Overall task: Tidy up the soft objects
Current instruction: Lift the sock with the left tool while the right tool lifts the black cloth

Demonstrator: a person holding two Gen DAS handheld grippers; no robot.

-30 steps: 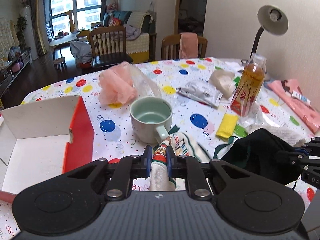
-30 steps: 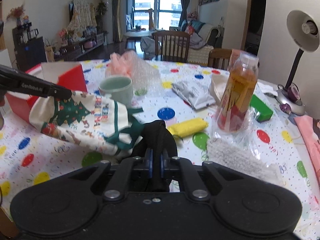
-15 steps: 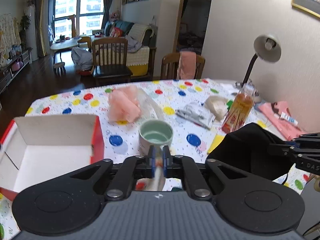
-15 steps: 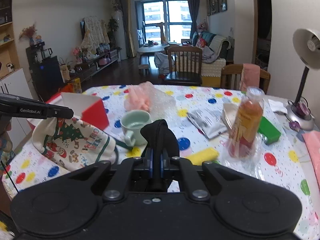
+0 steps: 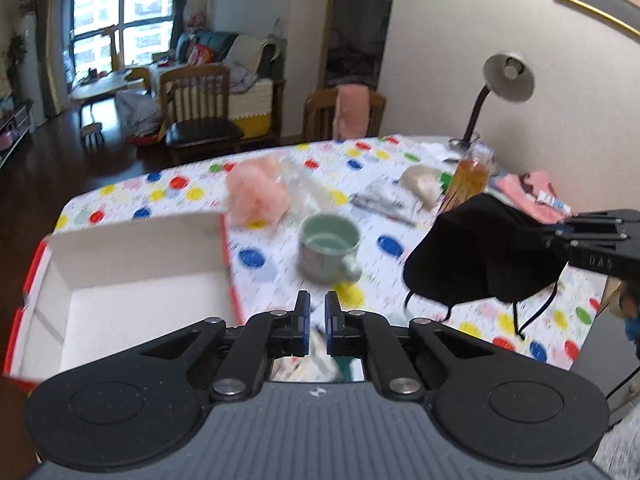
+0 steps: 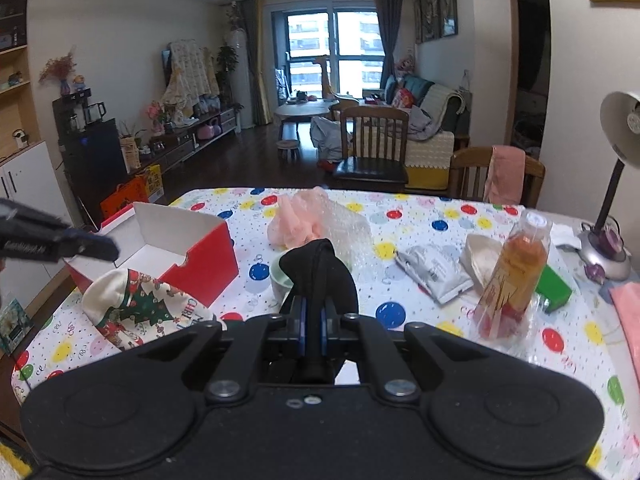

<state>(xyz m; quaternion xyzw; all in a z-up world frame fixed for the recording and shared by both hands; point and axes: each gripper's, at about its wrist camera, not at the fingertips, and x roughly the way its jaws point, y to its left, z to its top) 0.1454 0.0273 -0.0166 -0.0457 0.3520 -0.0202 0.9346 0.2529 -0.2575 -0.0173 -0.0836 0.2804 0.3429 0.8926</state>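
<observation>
Left gripper [image 5: 316, 312] pinches Christmas-print cloth [image 6: 140, 312], right gripper [image 6: 314, 320] pinches black cloth [image 6: 320, 276]; you carry both clear of mug [image 5: 328, 248], lower into red box [image 5: 120, 276].

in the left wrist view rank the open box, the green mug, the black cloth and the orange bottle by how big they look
1. open box
2. black cloth, though it hangs lifted nearer the camera, so its true size is unsure
3. green mug
4. orange bottle, partly hidden behind the cloth
</observation>
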